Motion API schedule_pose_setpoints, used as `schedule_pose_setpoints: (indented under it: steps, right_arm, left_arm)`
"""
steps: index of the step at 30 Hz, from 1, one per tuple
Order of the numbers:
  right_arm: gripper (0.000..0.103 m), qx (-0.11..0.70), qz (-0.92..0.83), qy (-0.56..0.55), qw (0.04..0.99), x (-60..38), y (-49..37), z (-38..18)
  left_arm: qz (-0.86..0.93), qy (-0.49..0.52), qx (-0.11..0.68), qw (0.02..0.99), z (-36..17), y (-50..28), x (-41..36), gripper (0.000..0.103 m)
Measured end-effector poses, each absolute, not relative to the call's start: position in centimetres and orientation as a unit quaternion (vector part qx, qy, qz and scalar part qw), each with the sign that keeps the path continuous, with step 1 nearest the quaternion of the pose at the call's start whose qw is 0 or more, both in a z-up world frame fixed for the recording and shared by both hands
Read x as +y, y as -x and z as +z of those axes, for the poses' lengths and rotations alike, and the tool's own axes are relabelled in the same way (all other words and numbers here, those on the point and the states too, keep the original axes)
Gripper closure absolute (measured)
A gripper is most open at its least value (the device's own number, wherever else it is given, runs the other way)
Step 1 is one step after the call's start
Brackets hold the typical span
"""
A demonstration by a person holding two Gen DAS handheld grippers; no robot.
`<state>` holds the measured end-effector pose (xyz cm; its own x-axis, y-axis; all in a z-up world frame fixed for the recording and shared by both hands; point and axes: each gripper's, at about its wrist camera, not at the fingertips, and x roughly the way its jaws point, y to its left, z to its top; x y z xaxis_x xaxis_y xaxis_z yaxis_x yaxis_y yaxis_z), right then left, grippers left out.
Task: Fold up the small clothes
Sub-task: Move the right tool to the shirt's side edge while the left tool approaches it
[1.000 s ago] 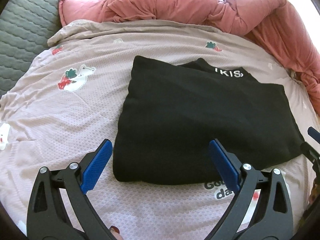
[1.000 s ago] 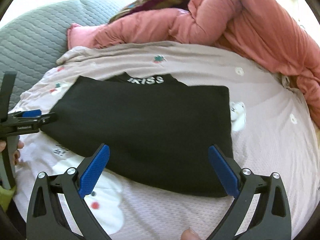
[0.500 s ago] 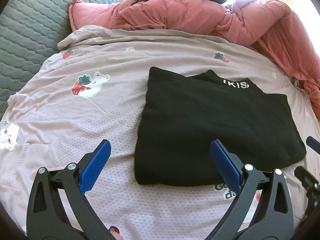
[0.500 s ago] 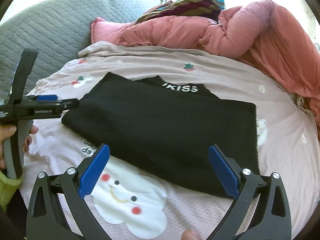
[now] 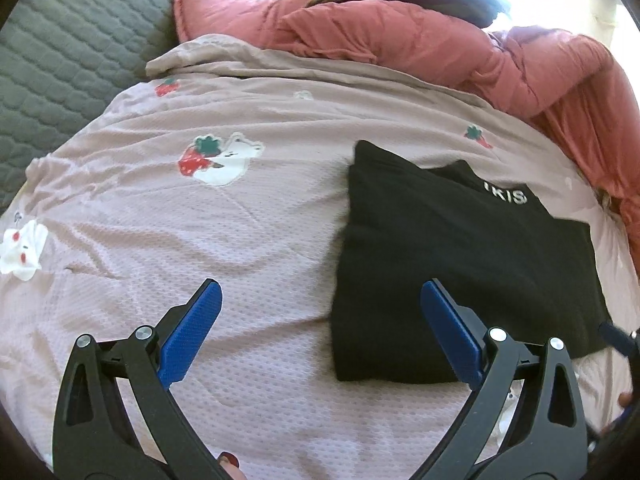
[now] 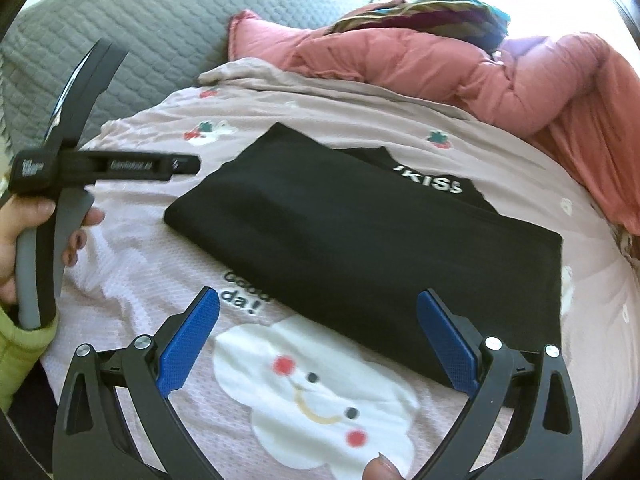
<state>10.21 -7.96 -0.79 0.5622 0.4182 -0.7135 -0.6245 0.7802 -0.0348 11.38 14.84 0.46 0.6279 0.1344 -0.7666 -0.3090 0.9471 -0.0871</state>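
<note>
A black garment (image 5: 460,264) with white lettering at its collar lies folded into a flat rectangle on the pink printed bedspread (image 5: 240,240). My left gripper (image 5: 320,320) is open and empty, hovering over the bedspread at the garment's left edge. In the right wrist view the garment (image 6: 380,240) lies ahead of my right gripper (image 6: 318,332), which is open and empty above its near edge. The left gripper also shows in the right wrist view (image 6: 120,166), held in a hand, left of the garment and clear of it.
A bunched salmon-pink quilt (image 5: 460,44) runs along the far and right sides of the bed. A grey quilted headboard (image 5: 60,52) stands at the left. A striped cloth (image 6: 432,12) lies on top of the quilt.
Both grippers have drawn back and away from the garment, the left one shifting left. The garment now sits farther right in the left wrist view. It lies still and folded.
</note>
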Motion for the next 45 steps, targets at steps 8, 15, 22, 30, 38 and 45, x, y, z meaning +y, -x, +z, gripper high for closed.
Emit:
schedule_pose_setpoints:
  steps: [8,15,22,30,38,45]
  right_arm:
    - [0.005,0.363,0.316,0.173,0.859,-5.1,-9.6,-1.7]
    - [0.005,0.358,0.326,0.205,0.850,-2.7,-9.5,-2.6]
    - [0.005,0.343,0.317,0.263,0.844,0.3,-10.3,-4.0]
    - [0.005,0.335,0.300,0.309,0.838,2.8,-11.9,-5.6]
    - [0.005,0.308,0.280,0.343,0.842,5.0,-12.9,-6.4]
    - [0.009,0.268,0.261,0.349,0.859,5.8,-13.7,-6.5]
  left_arm:
    - [0.132,0.142,0.408,0.892,0.6,-11.0,17.5,0.010]
    - [0.129,0.157,0.404,0.892,0.5,-11.0,18.7,0.010]
    - [0.127,0.168,0.412,0.887,-0.4,-11.5,19.7,0.010]
    - [0.119,0.196,0.421,0.878,-0.6,-13.8,20.6,0.010]
    - [0.099,0.229,0.436,0.865,-0.5,-18.0,21.3,0.010]
    - [0.067,0.241,0.468,0.848,-1.8,-21.0,20.6,0.010]
